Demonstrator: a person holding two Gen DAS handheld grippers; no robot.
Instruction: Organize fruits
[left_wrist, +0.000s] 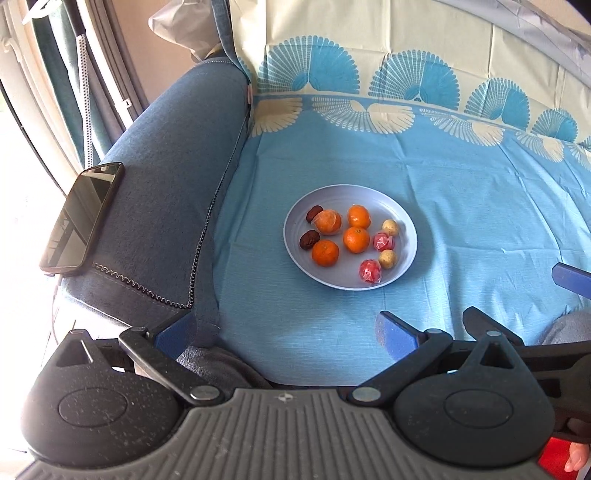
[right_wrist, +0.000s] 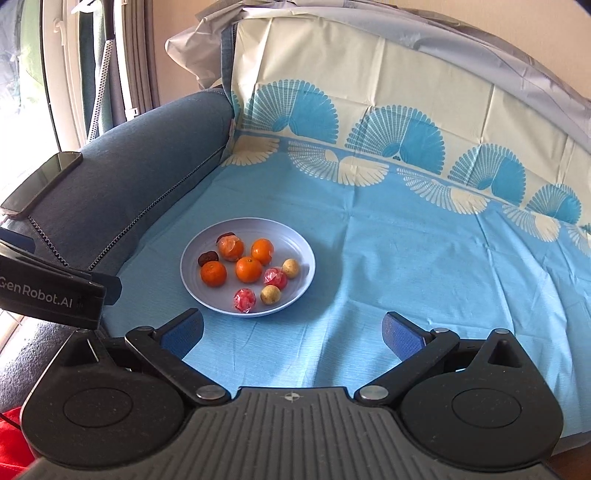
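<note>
**A:** My jaws stand wide apart on both the left gripper (left_wrist: 284, 332) and the right gripper (right_wrist: 291, 330), nothing between them.

**B:** And the fruit?

**A:** All in the pale plate (left_wrist: 402, 258) on the blue cloth (left_wrist: 461, 206): oranges (left_wrist: 356, 240), dark dates (left_wrist: 309, 240), wrapped red ones (left_wrist: 370, 271), small tan ones (left_wrist: 388, 258), grouped by kind. I judge the sorting done, so I hover clear.

**B:** Obstacles?

**A:** A phone (left_wrist: 81, 218) lies on the sofa arm (left_wrist: 173, 158), well apart from the plate. Nothing blocks me.
</note>
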